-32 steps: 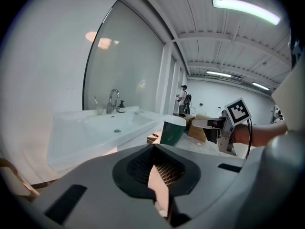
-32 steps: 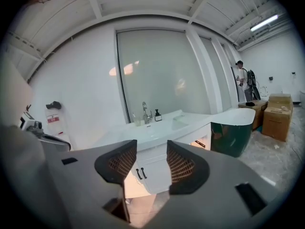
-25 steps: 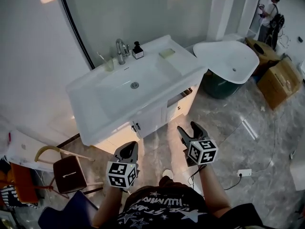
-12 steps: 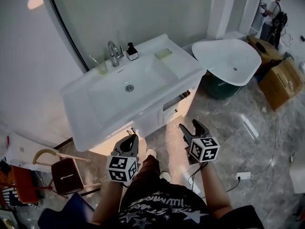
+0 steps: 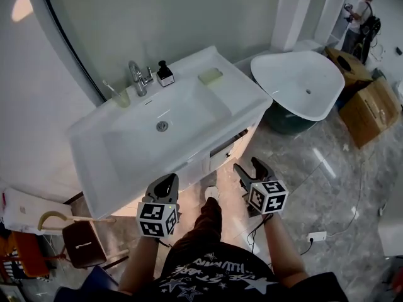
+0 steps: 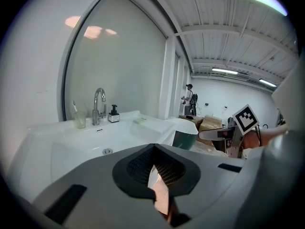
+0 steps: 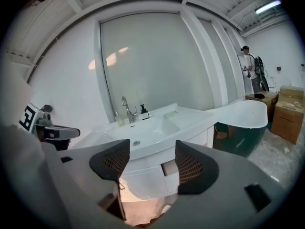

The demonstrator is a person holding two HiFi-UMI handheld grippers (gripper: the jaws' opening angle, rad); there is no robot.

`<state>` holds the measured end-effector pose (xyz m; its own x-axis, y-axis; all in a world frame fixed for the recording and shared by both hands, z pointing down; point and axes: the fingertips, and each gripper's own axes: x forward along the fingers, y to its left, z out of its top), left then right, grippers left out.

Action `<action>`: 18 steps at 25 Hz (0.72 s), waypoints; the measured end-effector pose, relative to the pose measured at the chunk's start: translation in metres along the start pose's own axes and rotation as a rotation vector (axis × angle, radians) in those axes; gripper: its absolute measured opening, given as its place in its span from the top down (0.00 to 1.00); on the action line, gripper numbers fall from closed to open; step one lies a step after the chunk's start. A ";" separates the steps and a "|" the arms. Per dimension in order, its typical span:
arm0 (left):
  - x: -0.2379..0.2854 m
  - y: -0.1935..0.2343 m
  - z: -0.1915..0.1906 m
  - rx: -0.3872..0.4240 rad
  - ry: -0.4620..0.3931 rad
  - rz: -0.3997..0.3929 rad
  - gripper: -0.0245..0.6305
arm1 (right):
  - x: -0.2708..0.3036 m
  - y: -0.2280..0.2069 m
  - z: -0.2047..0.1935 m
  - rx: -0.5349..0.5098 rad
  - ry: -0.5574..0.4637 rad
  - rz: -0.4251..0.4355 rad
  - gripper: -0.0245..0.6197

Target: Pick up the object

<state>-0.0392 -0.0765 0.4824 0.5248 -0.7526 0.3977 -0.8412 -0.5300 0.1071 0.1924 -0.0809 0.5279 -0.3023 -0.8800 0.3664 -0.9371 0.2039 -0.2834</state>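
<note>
The white washbasin (image 5: 242, 96) stands against the wall, with a white bathtub (image 5: 296, 83) just beside it. Both grippers hover low in front of the basin, well apart from everything on it. The left gripper (image 5: 165, 182) has its jaws pressed together, empty. The right gripper (image 5: 247, 167) has its jaws spread, empty. Along the back rim stand a tap (image 5: 135, 74), a dark pump bottle (image 5: 165, 74), a cup (image 5: 121, 97) and a green soap bar (image 5: 210, 75). It cannot be told which of these is the object.
</note>
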 end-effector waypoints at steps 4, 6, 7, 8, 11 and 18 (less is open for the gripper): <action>0.055 0.026 0.021 -0.010 -0.017 0.005 0.94 | 0.050 -0.019 0.026 -0.035 0.008 0.003 0.51; 0.081 0.041 0.026 -0.031 -0.009 0.015 0.94 | 0.078 -0.028 0.038 -0.058 0.021 0.008 0.51; 0.094 0.049 0.028 -0.042 -0.002 0.021 0.94 | 0.093 -0.034 0.045 -0.068 0.030 0.010 0.51; 0.107 0.056 0.032 -0.050 0.005 0.027 0.94 | 0.107 -0.040 0.051 -0.077 0.041 0.011 0.51; 0.138 0.074 0.049 -0.051 0.011 0.052 0.94 | 0.151 -0.052 0.071 -0.092 0.071 0.026 0.51; 0.192 0.119 0.073 -0.086 0.042 0.109 0.94 | 0.242 -0.063 0.106 -0.119 0.120 0.073 0.51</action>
<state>-0.0285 -0.3127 0.5047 0.4253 -0.7858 0.4491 -0.9019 -0.4092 0.1381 0.1972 -0.3525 0.5402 -0.3822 -0.8051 0.4535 -0.9238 0.3210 -0.2087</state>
